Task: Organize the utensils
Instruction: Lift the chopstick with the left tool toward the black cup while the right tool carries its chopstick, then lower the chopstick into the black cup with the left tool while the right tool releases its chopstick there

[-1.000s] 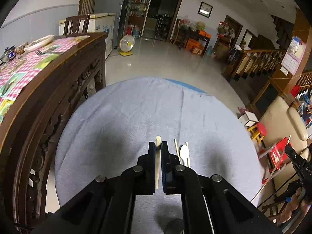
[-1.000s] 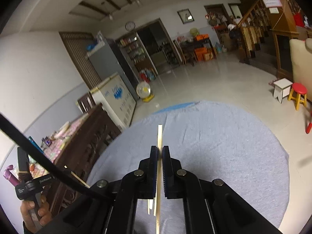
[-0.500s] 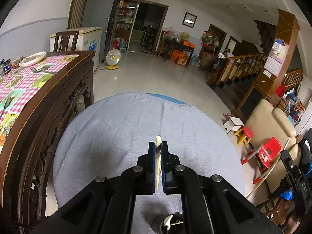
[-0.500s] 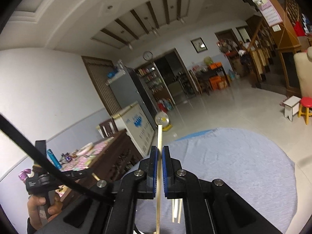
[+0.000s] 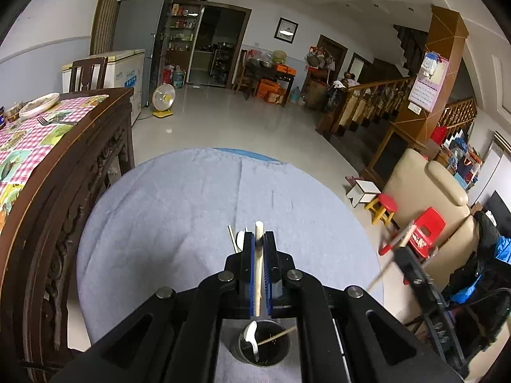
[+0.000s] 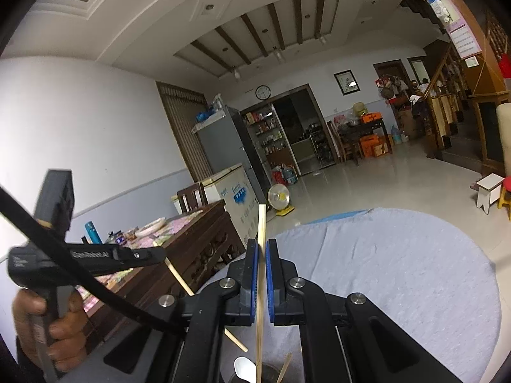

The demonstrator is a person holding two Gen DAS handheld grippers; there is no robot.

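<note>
My left gripper (image 5: pixel 259 239) is shut on a pale wooden chopstick (image 5: pixel 258 265), which stands above a dark round cup (image 5: pixel 265 348) holding a white spoon (image 5: pixel 252 335) and a thin stick. A loose spoon and chopstick (image 5: pixel 236 241) lie on the grey-blue cloth just left of its fingers. My right gripper (image 6: pixel 262 245) is shut on another chopstick (image 6: pixel 261 223) that points up and reaches down toward the cup (image 6: pixel 271 371). In the right wrist view a hand (image 6: pixel 48 325) holds the left gripper (image 6: pixel 161 253) with its chopstick (image 6: pixel 182 282). The right gripper (image 5: pixel 400 250) shows blurred at the table's right edge.
The round table (image 5: pixel 175 207) is covered by the cloth. A dark carved sideboard (image 5: pixel 64 175) with a checked cloth, a plate (image 5: pixel 40 105) and a fork stands close on the left. A cream sofa (image 5: pixel 424 191) and red stools (image 5: pixel 386 206) stand to the right.
The left gripper drew back and rose, so the cup now shows under it and the loose spoon sits left of its fingers. The right gripper tilted upward and swung toward the left gripper.
</note>
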